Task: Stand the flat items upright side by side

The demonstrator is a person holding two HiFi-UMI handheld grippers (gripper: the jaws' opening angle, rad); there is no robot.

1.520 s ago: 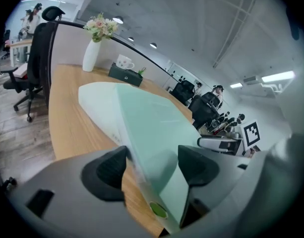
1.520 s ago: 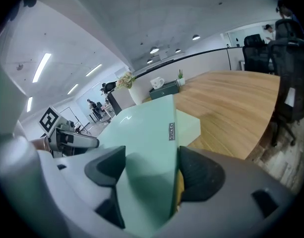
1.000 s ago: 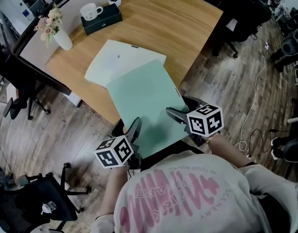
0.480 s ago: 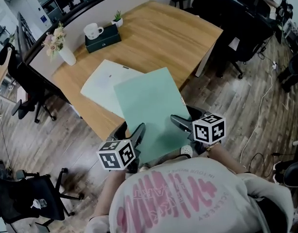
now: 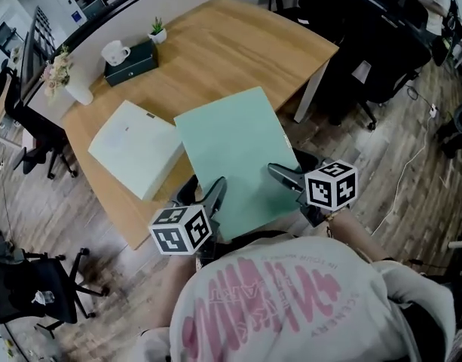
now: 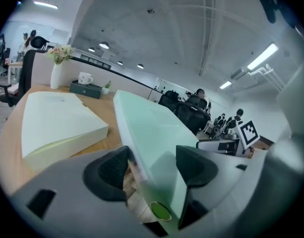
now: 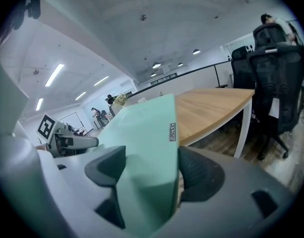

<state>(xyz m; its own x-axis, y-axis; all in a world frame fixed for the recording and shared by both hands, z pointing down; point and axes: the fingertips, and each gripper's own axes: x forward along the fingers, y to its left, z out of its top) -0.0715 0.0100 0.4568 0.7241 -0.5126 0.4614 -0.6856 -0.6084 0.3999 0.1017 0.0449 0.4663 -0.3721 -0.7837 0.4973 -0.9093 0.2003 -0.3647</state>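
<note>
Well out to the left of the left gripper (image 5: 203, 196) and beyond it, a white vase of pale flowers (image 5: 74, 87) is standing at the corner of the light wooden table (image 5: 238, 51), with a white mug (image 5: 114, 51) sitting on a dark green box (image 5: 133, 60) just past it. Nearer, ahead and to the left of that gripper, a pale cream flat rectangular case (image 5: 134, 157) is lying flat on the tabletop, untouched. The left gripper is closing its jaws on the near left corner of a mint-green flat rectangular case (image 5: 234, 149), and the case is sitting between the two dark pads, which are pressing on it. The green case is stretching away from both tools over the table edge, tilted, its near end hanging off the table toward the person. The right gripper (image 5: 291, 169) is clamping the case's near right corner, with both pads pressing against its faces. Beyond and to the right of that gripper, black office chairs (image 5: 381, 44) are standing on the wood-look floor.
</note>
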